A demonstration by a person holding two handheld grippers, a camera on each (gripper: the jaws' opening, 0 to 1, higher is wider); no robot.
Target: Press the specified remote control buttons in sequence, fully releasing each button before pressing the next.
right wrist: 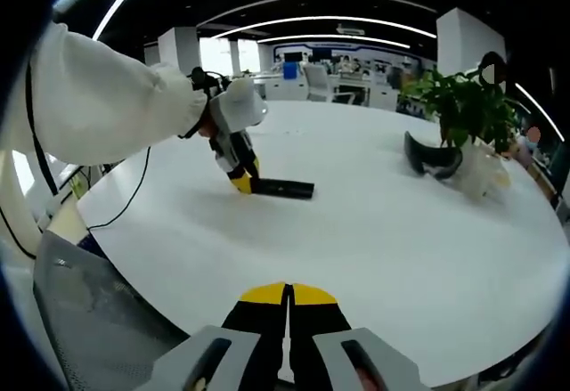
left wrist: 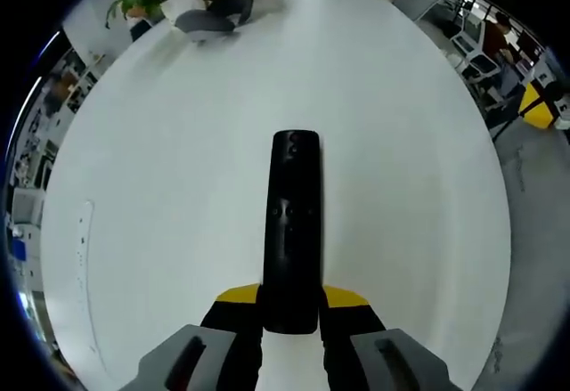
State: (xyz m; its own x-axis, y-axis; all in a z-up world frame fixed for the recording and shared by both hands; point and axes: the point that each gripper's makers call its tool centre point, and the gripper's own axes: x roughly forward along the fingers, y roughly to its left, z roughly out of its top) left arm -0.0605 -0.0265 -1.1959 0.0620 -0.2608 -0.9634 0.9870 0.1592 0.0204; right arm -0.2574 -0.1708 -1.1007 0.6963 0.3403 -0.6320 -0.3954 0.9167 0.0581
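A potted plant (right wrist: 463, 110) and a dark curved object (right wrist: 432, 161) are seen at the far edge of the white table (right wrist: 383, 240), well apart from the remote control (left wrist: 292, 235). The remote lies flat near the table's middle, its near end clamped by the left gripper (left wrist: 290, 306). The right gripper (right wrist: 288, 306) is closed on nothing, above the table's near edge.

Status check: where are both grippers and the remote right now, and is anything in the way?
Left gripper shut on the remote, flat on the white table. Right gripper shut, empty, hanging back at the table edge. Plant and dark headset sit well clear.
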